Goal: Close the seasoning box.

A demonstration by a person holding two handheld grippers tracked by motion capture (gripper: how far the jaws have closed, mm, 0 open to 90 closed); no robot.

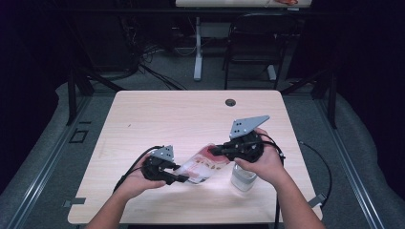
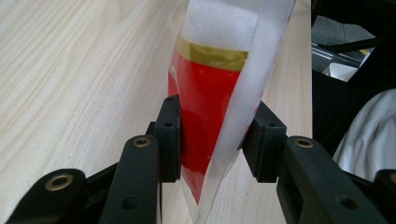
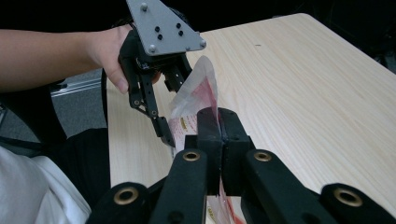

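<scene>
Left tongs [image 2: 212, 135]: pads press both faces of a clear pouch [image 2: 219, 84] with a red printed panel and a gold band, pinching its lower part; the grip looks meant to anchor that end. Right tongs [image 3: 219, 135]: pressed together on the pouch's other edge, thin film caught between the pads; probably there to pull the seam or mouth apart against the left's hold.

The pouch [image 1: 203, 164] hangs stretched between the two tongs just above the bench [image 1: 157, 114], slanting from the left tongs [image 1: 179, 176] up to the right tongs [image 1: 217, 150]; held taut and off the wood so both ends stay workable.

Outward: a clear lidded jar [image 1: 243, 177] stands on the bench just under the right hand [image 1: 265, 162], perhaps the place the contents are bound for; that is a guess. Cables trail from both tongs toward the near edge. Beyond the bench, a dark chair [image 1: 253, 43] and a white table leg [image 1: 197, 47] on grey floor.
</scene>
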